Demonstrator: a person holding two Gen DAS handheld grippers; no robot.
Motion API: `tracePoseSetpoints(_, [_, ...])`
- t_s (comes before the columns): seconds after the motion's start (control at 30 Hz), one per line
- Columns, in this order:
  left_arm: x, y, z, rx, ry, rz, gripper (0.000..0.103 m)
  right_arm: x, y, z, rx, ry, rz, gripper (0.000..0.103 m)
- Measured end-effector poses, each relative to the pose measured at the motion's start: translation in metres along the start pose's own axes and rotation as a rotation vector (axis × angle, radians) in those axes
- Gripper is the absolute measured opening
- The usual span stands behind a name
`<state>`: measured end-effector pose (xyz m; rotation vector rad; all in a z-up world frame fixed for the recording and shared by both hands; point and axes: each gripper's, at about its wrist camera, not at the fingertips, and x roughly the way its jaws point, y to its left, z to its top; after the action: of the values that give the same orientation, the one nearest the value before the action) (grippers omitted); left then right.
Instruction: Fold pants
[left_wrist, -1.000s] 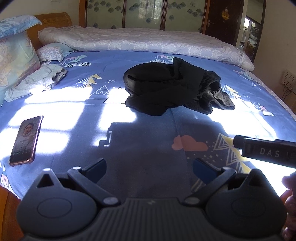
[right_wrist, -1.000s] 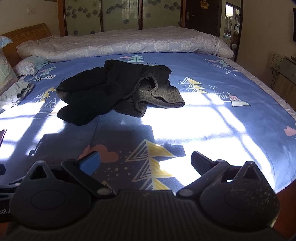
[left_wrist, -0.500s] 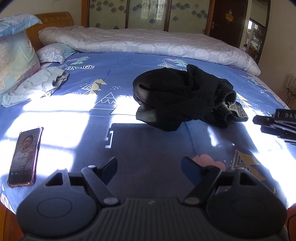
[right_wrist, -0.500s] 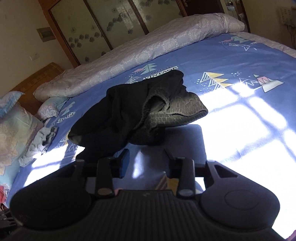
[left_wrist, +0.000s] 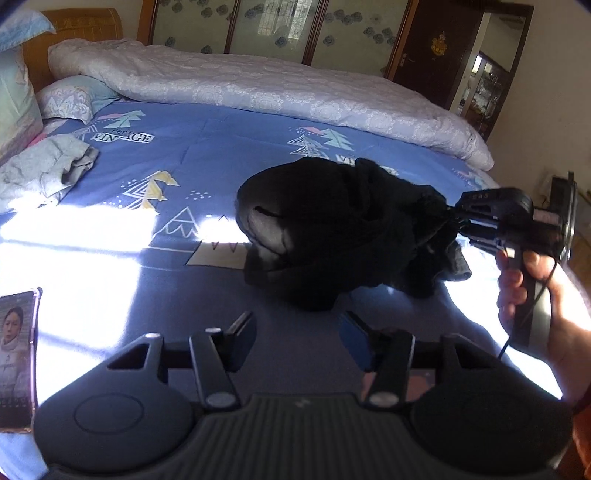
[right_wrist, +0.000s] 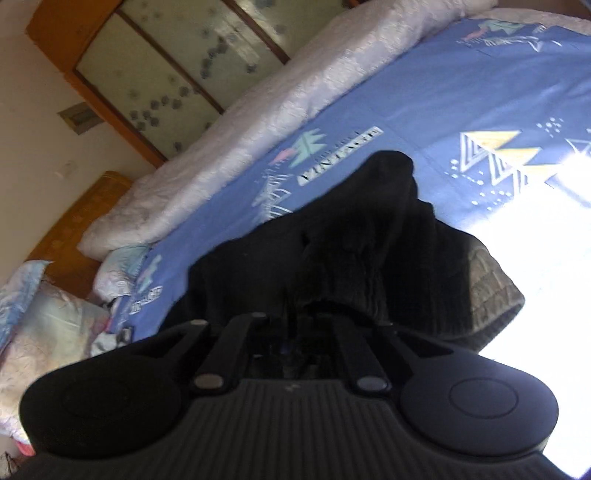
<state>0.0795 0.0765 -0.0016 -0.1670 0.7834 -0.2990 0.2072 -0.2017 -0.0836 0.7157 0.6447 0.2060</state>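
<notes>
Left wrist view: the black pants (left_wrist: 340, 229) lie crumpled in a heap at the centre of the frame on the blue patterned bedsheet (left_wrist: 207, 155). The left gripper (left_wrist: 297, 338) occupies the lower centre of the frame, its two fingers spread apart above bare sheet, just short of the near edge of the heap and touching nothing. At the right edge of the frame the right gripper (left_wrist: 452, 218), held by the person's hand (left_wrist: 535, 295), meets the right side of the heap, its tip buried in the dark cloth. A phone (left_wrist: 16, 358) with a lit screen lies on the sheet at the lower left; a grey garment (left_wrist: 44, 168) lies crumpled at the middle left; a pale quilt (left_wrist: 258, 88) runs across the upper part of the frame, with a dark wooden door (left_wrist: 439, 51) behind it at the upper right.

Right wrist view (tilted, slightly blurred): the pants (right_wrist: 354, 251) fill the centre of the frame and rise directly from the right gripper (right_wrist: 295, 332), whose fingers are drawn close together with a fold of the black fabric pinched between them. The quilt (right_wrist: 280, 103) crosses the upper left, and the sunlit sheet (right_wrist: 480, 92) fills the right side
</notes>
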Motion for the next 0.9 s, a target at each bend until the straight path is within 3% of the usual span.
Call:
tracePoseSetpoints(0.03, [0.0, 0.002, 0.004, -0.021, 0.0, -0.031, 0.051, -0.013, 0.005, -0.005, 0.0, 0.007, 0.059, 0.006])
tracePoseSetpoints(0.07, [0.0, 0.004, 0.008, -0.05, 0.0, -0.069, 0.051, -0.013, 0.005, -0.005, 0.0, 0.007, 0.059, 0.006])
tracePoseSetpoints(0.1, [0.0, 0.006, 0.012, -0.085, -0.002, -0.114, 0.051, -0.043, 0.014, -0.019, -0.03, 0.018, 0.153, 0.006])
tracePoseSetpoints(0.23, [-0.004, 0.006, 0.018, -0.173, -0.024, -0.236, 0.056, -0.097, 0.028, -0.055, -0.071, 0.054, 0.242, 0.007])
tracePoseSetpoints(0.37, [-0.012, -0.002, 0.017, -0.184, -0.031, -0.321, 0.068, -0.126, 0.037, -0.083, -0.087, 0.11, 0.308, 0.007])
tracePoseSetpoints(0.43, [-0.013, -0.009, 0.017, -0.172, -0.012, -0.35, 0.081, -0.127, 0.056, -0.099, -0.137, 0.201, 0.363, 0.007])
tracePoseSetpoints(0.57, [-0.002, -0.023, 0.011, -0.126, 0.084, -0.385, 0.081, -0.129, 0.089, -0.122, -0.299, 0.286, 0.428, 0.007])
tracePoseSetpoints(0.6, [0.004, -0.028, 0.008, -0.104, 0.128, -0.38, 0.075, -0.131, 0.092, -0.126, -0.318, 0.295, 0.445, 0.007])
tracePoseSetpoints(0.67, [0.014, -0.033, 0.001, -0.072, 0.2, -0.34, 0.044, -0.133, 0.095, -0.128, -0.332, 0.298, 0.453, 0.007])
tracePoseSetpoints(0.7, [0.02, -0.033, -0.004, -0.067, 0.242, -0.316, 0.01, -0.133, 0.096, -0.129, -0.347, 0.3, 0.453, 0.007])
tracePoseSetpoints(0.8, [0.026, -0.024, -0.012, -0.099, 0.269, -0.28, 0.006, -0.133, 0.09, -0.128, -0.367, 0.326, 0.421, 0.015])
tracePoseSetpoints(0.9, [0.005, -0.003, -0.006, -0.112, 0.186, -0.215, 0.006, -0.141, 0.081, -0.124, -0.33, 0.329, 0.438, 0.018])
